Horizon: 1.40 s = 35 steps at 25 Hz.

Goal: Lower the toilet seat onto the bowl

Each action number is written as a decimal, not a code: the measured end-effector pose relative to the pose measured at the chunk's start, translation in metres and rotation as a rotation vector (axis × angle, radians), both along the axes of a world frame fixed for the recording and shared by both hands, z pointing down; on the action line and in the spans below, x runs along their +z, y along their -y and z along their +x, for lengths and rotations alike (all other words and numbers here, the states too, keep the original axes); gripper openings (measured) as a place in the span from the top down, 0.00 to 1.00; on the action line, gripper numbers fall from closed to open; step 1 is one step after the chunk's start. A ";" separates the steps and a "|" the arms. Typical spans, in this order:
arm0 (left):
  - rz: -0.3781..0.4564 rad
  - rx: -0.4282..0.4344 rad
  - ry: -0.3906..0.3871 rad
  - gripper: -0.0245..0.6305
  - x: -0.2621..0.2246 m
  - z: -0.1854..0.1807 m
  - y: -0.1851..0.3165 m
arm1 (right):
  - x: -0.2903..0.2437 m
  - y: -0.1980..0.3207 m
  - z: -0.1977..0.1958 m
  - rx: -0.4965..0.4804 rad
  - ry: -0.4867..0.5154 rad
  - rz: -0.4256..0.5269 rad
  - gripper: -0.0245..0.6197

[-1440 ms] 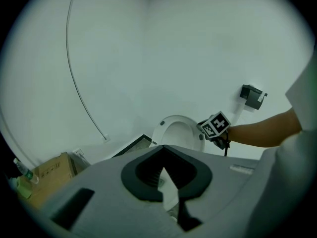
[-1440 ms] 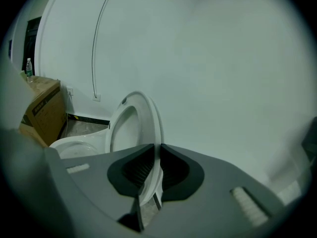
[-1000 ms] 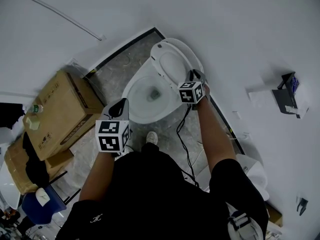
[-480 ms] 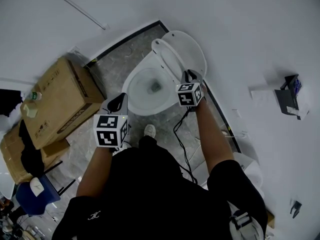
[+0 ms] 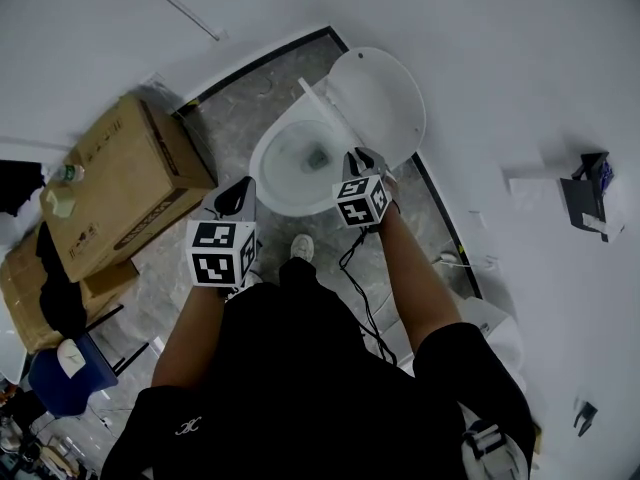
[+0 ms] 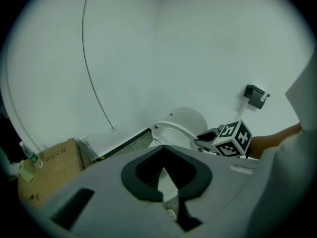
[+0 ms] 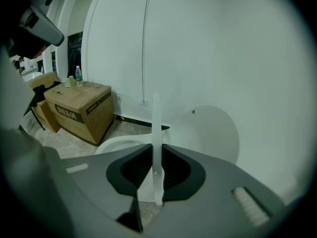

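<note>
A white toilet stands against the wall, its bowl (image 5: 290, 168) uncovered and its lid (image 5: 375, 103) leaning back. The toilet seat (image 5: 318, 103) stands about upright, edge-on, away from the lid. My right gripper (image 5: 358, 158) grips the seat's front edge. In the right gripper view the thin seat edge (image 7: 155, 133) runs up between the jaws of the right gripper (image 7: 156, 170), both pads against it, and the jaws are opening. My left gripper (image 5: 236, 196) hovers left of the bowl over the floor. Its tips in the left gripper view (image 6: 162, 170) meet with nothing between them.
Cardboard boxes (image 5: 125, 193) stand left of the toilet, a bottle (image 5: 68, 174) on one. A blue chair (image 5: 60, 378) is at the lower left. A black holder (image 5: 590, 203) hangs on the right wall. A black cable (image 5: 360, 288) trails down from the right gripper.
The seat has swung forward off the lid to about upright, and my right gripper has come toward me with it. The left gripper has stayed put.
</note>
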<state>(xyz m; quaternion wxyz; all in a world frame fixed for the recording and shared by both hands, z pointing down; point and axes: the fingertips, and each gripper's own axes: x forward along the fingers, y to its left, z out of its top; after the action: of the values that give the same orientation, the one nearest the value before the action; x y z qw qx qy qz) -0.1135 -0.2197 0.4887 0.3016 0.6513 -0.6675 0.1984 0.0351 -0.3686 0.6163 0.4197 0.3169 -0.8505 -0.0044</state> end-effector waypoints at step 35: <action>-0.121 -0.218 -0.118 0.95 0.098 -0.080 -0.114 | 0.206 -0.187 -0.111 -0.386 -0.392 -0.180 0.75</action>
<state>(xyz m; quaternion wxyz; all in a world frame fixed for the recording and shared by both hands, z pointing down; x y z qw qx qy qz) -0.1937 -0.1055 0.5868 0.3989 0.5658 -0.7023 0.1659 -0.0761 -0.1812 0.8221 0.5939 0.1035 -0.7948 -0.0697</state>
